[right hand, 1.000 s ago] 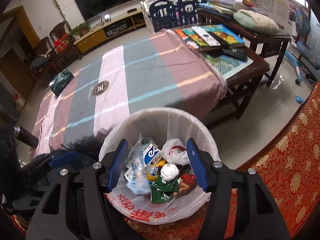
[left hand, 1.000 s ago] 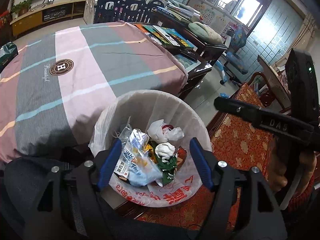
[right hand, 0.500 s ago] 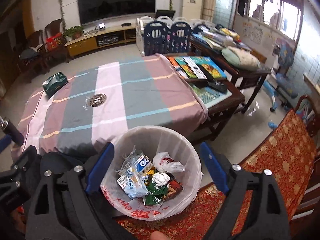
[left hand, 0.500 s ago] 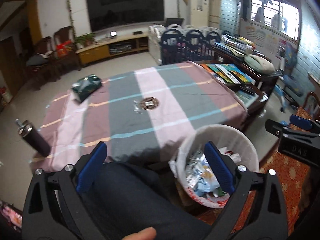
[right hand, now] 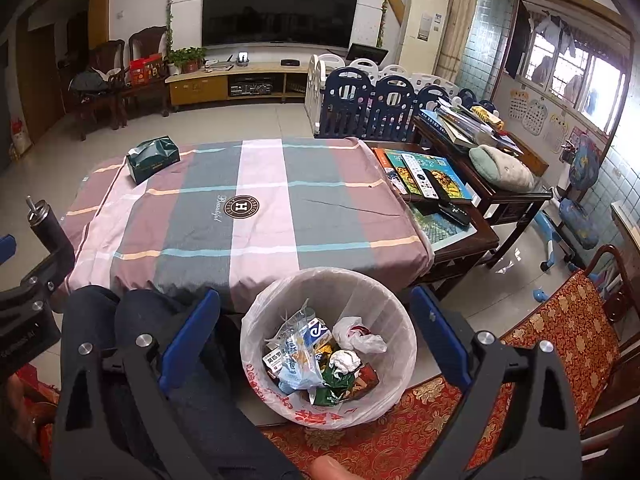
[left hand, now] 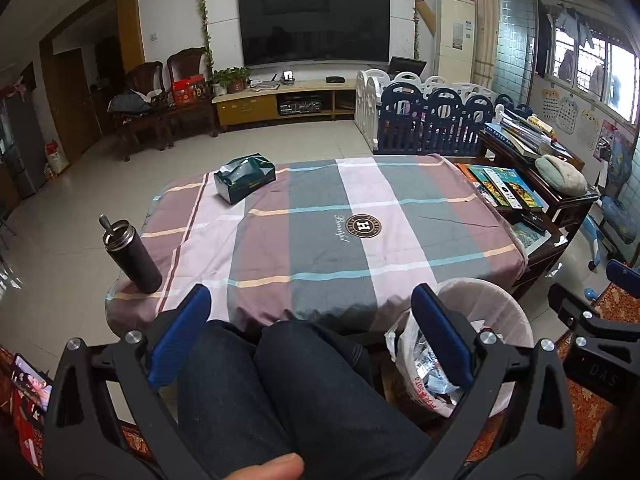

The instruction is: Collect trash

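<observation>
Your left claw [left hand: 310, 338] and right claw [right hand: 316, 336] both spread, empty — trash bin [right hand: 280, 300] at 6 o'clock of the desk [right hand: 256, 224].

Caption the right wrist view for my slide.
Open right gripper above a lined trash bin full of wrappers.

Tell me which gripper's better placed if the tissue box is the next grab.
Left, probably. The tissue box sits at the table's far left corner, nearer the left gripper, which looks over that side. The right gripper frames the trash bin. Both are open and empty.
</observation>
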A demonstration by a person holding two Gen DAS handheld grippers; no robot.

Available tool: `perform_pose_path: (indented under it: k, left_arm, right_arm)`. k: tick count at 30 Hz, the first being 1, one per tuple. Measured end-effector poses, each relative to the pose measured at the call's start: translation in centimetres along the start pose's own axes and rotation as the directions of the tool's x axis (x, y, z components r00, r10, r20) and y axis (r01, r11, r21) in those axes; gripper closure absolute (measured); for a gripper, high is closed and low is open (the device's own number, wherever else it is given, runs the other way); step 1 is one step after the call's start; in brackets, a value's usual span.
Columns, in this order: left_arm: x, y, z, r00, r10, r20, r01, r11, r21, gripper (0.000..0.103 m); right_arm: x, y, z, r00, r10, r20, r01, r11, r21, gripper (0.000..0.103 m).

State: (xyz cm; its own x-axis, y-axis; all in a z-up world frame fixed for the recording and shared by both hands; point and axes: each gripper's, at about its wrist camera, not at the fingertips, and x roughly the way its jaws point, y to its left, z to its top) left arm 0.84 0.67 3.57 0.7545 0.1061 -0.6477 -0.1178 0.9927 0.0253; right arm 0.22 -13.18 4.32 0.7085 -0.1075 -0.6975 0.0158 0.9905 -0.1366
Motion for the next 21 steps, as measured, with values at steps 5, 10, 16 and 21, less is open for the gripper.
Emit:
perform_pose_path:
  k: [5,10,16,21]
  left_arm:
    - [-0.8,-0.3,0.0,1.0,-0.021,0.021,0.021,1.0,0.012,0.003]
    - [-1.0,-0.2,0.0,1.0,-0.013,0.027,0.013,1.0,0.01,0.003]
    - [-0.6,-0.3,0.0,1.0,-0.016,0.017,0.015,1.0,0.015,0.003]
    - [-0.5,-0.4,-0.1,1.0,-0.025,0.012,0.025,1.0,0.017,0.003]
  right_arm:
    - [-0.6,0.1,0.3,1.0,-0.026,0.017,0.026,1.0,0.003,0.009]
    - [-1.0,0.0,0.6,0.999,-0.034,0.038,0.034,0.999,0.005,0.009]
    - [-0.6,-0.8,0.4,0.999,-0.031,0.02,0.031,0.999,0.034,0.009]
    - [-0.6,-0.8,0.5,0.999,-0.036,0.021,0.035,0.999,0.038,0.009]
